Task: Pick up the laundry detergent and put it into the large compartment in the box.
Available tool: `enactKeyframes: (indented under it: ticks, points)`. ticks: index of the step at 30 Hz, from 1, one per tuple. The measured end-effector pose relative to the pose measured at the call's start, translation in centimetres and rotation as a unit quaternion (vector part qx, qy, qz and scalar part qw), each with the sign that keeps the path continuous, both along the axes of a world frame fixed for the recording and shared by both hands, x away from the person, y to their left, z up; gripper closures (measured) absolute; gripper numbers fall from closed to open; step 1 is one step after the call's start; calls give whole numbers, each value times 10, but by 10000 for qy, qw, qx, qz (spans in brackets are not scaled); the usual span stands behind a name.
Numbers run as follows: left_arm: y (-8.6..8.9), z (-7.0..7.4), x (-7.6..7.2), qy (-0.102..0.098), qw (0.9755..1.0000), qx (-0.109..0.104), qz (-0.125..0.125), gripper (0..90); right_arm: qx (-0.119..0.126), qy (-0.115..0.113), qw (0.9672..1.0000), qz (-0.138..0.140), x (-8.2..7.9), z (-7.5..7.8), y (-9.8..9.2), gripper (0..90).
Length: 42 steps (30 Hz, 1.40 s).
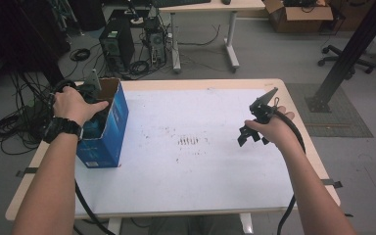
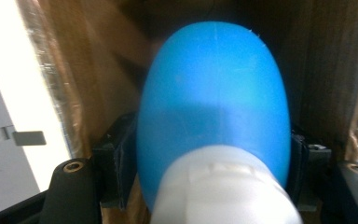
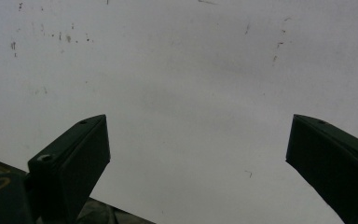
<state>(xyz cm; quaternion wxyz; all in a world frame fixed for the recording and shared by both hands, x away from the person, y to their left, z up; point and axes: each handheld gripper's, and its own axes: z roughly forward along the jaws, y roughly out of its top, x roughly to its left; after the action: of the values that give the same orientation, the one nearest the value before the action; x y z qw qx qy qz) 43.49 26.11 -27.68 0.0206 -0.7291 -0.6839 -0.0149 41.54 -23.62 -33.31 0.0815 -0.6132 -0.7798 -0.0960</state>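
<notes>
A tall blue cardboard box point(image 1: 110, 132) stands open-topped on the left of the white table point(image 1: 200, 166). The person's left hand reaches into it from above with my left gripper point(image 2: 209, 158). In the left gripper view its jaws press both sides of a smooth blue egg-shaped object point(image 2: 214, 84) with a white end point(image 2: 223, 186), between the box's brown inner walls point(image 2: 93, 70). My right gripper point(image 1: 247, 136) hovers over the right part of the table. Its fingers point(image 3: 74, 158) stand wide apart with bare table surface between them.
Dark scuff marks point(image 1: 188, 141) dot the middle of the table. On the floor beyond are a computer tower point(image 1: 116, 46), coils of cable point(image 1: 10, 127), another desk point(image 1: 205, 6), a cardboard box point(image 1: 298, 14) and a black slanted post point(image 1: 345, 58).
</notes>
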Motion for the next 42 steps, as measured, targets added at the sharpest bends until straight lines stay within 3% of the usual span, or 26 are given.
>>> enactKeyframes:
  ticks: [7, 16, 22, 25, 33, 42]
  points:
    - [-2, 17, -2, -117, 9999, 38, -48, 333, 5, 4, 10000, -3, -1, 1, -1, 65]
    - [-9, 50, -7, -375, 9991, 148, -135, 331, 37, -27, 10000, -20, -3, 3, -5, 65]
    - [-22, 72, -9, -536, 9981, 190, -226, 324, 77, -52, 10000, -12, -5, 5, -5, 65]
    - [-38, 84, -10, -623, 9973, 212, -324, 320, 72, -53, 10000, -29, -6, 7, -6, 64]
    - [-71, 92, -10, -691, 9959, 116, -575, 312, 85, -116, 9999, -14, -7, 12, -8, 64]
    - [-115, 81, -8, -618, 9941, -9, -888, 267, 125, -97, 9999, 14, -10, 10, -10, 64]
